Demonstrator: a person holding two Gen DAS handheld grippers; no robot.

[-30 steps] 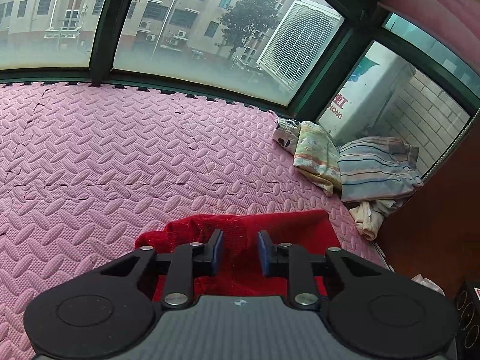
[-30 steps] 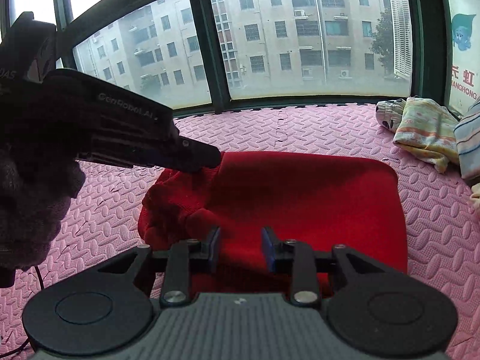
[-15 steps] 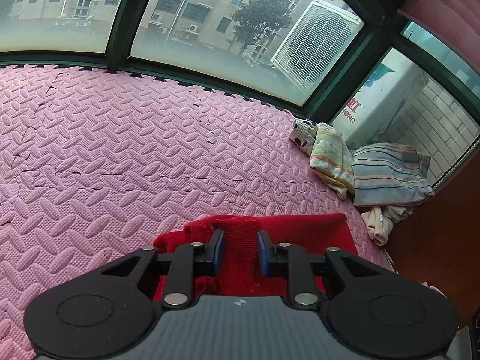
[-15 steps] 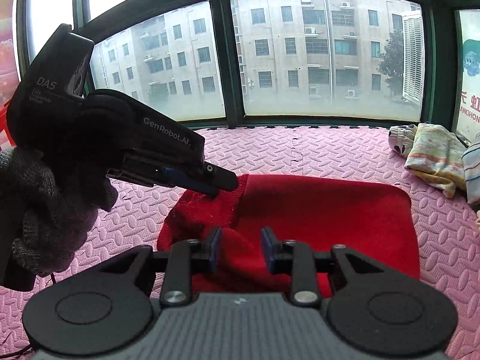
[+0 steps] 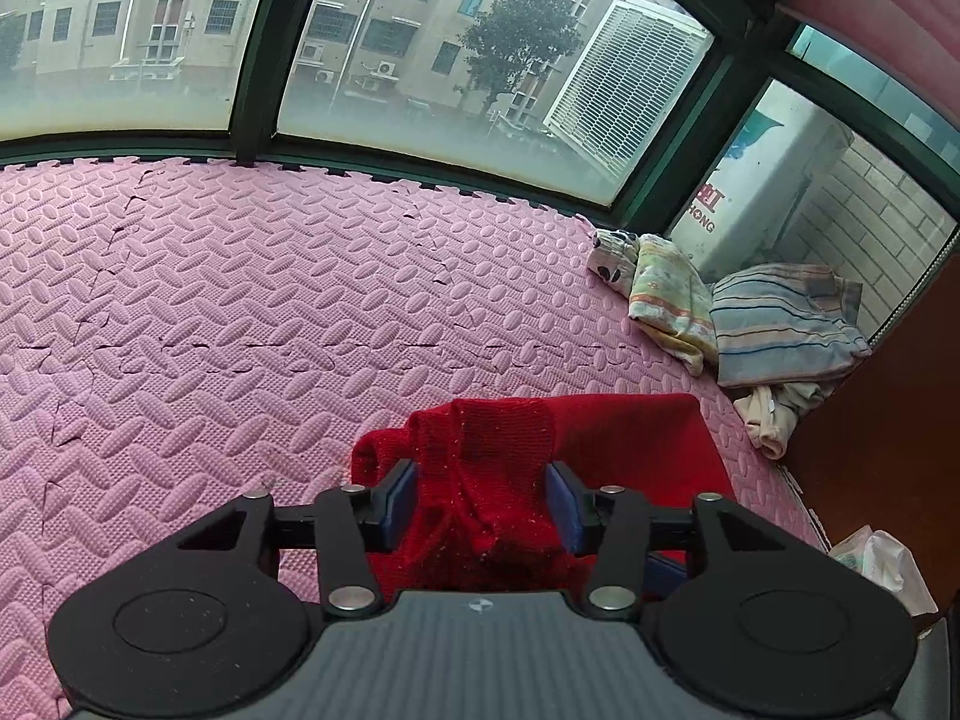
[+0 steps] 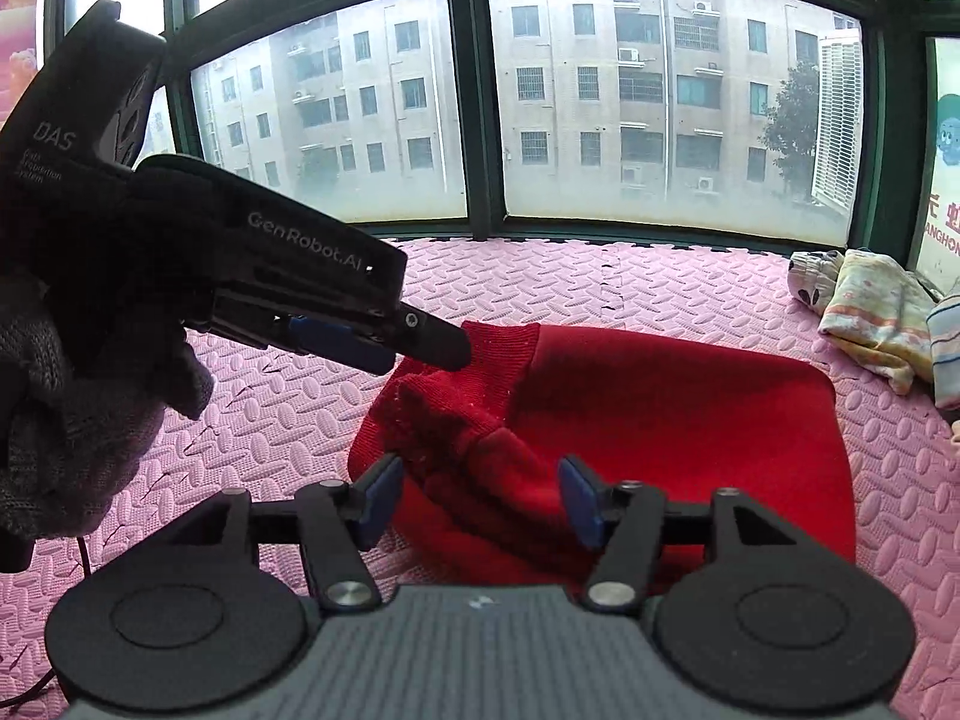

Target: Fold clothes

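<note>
A red knitted garment [image 6: 672,420] lies folded on the pink foam mat [image 6: 540,276]; it also shows in the left wrist view [image 5: 630,444]. A bunched sleeve or edge [image 5: 486,480] rises between the jaws of my left gripper [image 5: 482,498], which stand open around it. My right gripper [image 6: 480,495] is open, with a red fold [image 6: 474,468] lying between its blue pads. The left gripper appears in the right wrist view [image 6: 432,342], its tip over the garment's far left corner.
A pile of other clothes lies at the mat's right edge: a pale patterned piece [image 5: 666,300], a striped one [image 5: 780,324] and a cream one [image 5: 768,414]. Windows [image 5: 420,60] run along the far side. A brown cabinet [image 5: 888,432] stands on the right.
Both grippers have opened from a narrow gap to a wide one. The red fabric they held now lies loose between the jaws. The left gripper rose slightly.
</note>
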